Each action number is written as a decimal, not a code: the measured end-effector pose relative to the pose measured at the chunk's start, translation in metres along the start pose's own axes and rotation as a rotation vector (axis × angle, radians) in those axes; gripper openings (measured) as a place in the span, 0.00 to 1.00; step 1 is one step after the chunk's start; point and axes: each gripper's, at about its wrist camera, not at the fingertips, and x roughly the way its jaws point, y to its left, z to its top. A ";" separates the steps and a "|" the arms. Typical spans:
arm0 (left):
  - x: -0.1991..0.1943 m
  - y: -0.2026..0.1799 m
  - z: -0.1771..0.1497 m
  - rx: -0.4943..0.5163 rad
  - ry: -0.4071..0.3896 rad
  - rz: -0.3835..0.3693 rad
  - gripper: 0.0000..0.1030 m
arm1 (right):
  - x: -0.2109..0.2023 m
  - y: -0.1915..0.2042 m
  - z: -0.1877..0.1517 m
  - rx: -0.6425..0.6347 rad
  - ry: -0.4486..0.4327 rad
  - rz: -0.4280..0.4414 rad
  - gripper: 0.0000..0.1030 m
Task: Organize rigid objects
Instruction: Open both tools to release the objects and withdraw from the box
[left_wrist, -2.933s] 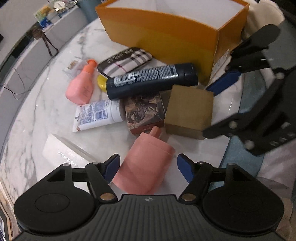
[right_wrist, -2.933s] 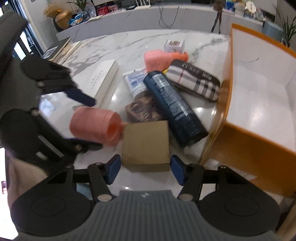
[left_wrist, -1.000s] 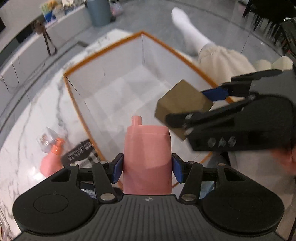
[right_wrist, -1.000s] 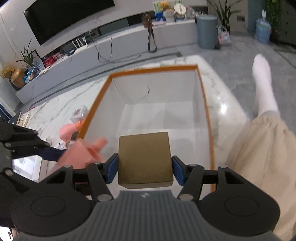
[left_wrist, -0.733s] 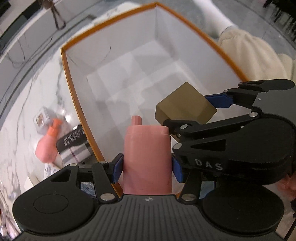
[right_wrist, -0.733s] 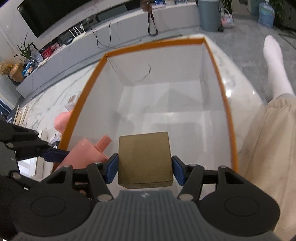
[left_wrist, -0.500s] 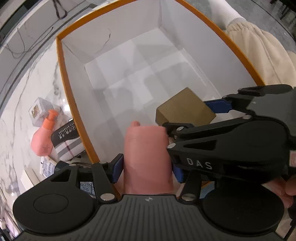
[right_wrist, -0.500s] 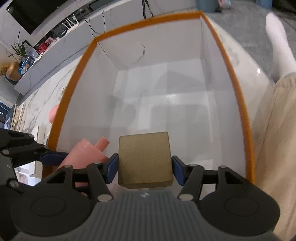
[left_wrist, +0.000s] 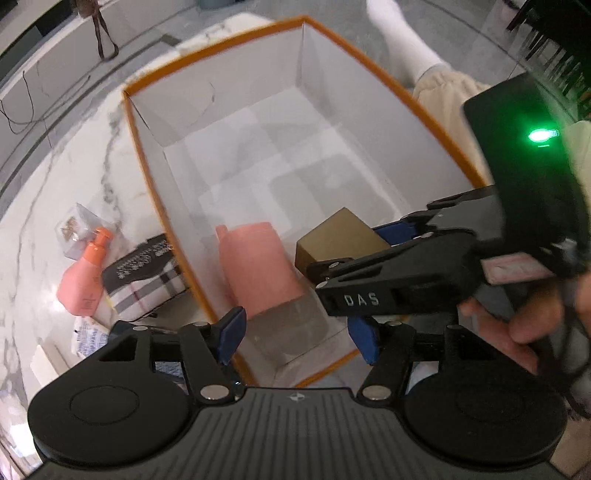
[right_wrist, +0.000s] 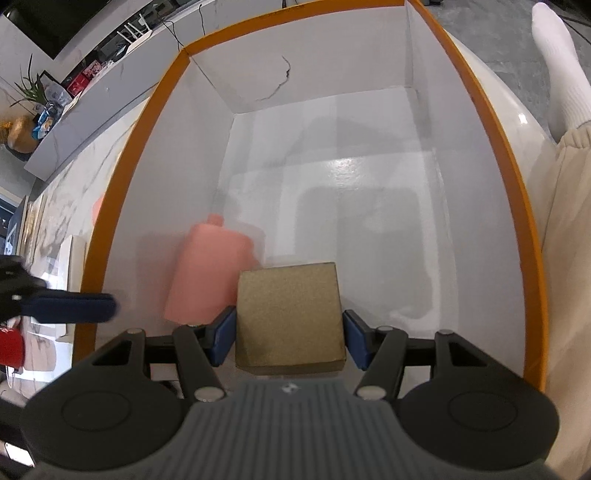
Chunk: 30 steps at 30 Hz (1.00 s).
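Orange-rimmed box (left_wrist: 142, 155), pink bottle (left_wrist: 258, 273) beyond left claw (left_wrist: 297, 332)

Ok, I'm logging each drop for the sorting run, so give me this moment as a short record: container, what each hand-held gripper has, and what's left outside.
container: orange-rimmed box, white inside, on the marble table
left hand-held gripper: jaws have just been opening, nothing pressed between the pads
pink bottle: released, blurred, inside the box near its left wall
right hand-held gripper: shut on the gold box, held over the box interior
outside the box: orange-capped pink bottle, plaid case, small clear box
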 end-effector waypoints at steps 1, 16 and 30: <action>-0.006 0.002 -0.003 0.003 -0.016 -0.015 0.72 | 0.000 0.001 0.000 -0.003 -0.001 -0.004 0.59; -0.068 0.054 -0.040 -0.127 -0.166 0.003 0.72 | 0.004 0.022 -0.002 -0.050 0.012 -0.030 0.61; -0.090 0.106 -0.100 -0.254 -0.193 0.087 0.72 | -0.065 0.105 -0.011 -0.373 -0.276 -0.091 0.57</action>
